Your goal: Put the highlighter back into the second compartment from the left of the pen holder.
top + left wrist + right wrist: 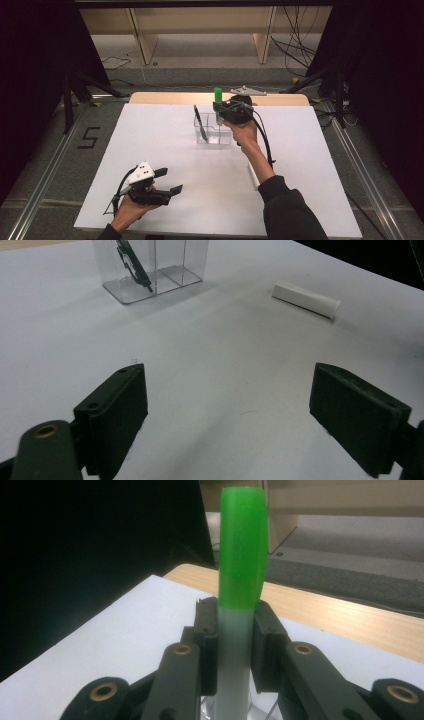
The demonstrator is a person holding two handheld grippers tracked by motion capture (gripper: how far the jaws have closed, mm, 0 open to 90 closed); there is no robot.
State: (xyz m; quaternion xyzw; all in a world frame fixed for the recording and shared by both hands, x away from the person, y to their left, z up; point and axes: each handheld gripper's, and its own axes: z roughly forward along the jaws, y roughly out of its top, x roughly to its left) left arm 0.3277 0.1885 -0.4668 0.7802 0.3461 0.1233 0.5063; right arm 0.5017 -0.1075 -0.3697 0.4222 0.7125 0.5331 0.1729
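One marker (242, 605), with a green cap and a pale body, stands upright between the two black jaws of the right gripper (235, 630). The jaws are clenched on its body just under the cap, so the heavy end points up and the lower end is free to go down first. In the high view this marker (218, 102) hangs above the right part of a clear plastic box (214, 131) near the far edge of the white table (150, 150). It seems to me the person holds it vertical so that it can enter the narrow opening without touching the walls.

A black pen (200, 121) already leans inside the left part of the box, its top resting against the wall; probably the box collects the writing things. A white tube (306, 299) lies flat on the table, well apart from the box, near the right forearm, and may be the following thing to collect.

The left gripper (165, 182) rests low at the near left of the table. Its jaws are wide apart, with nothing between them, so it only waits.
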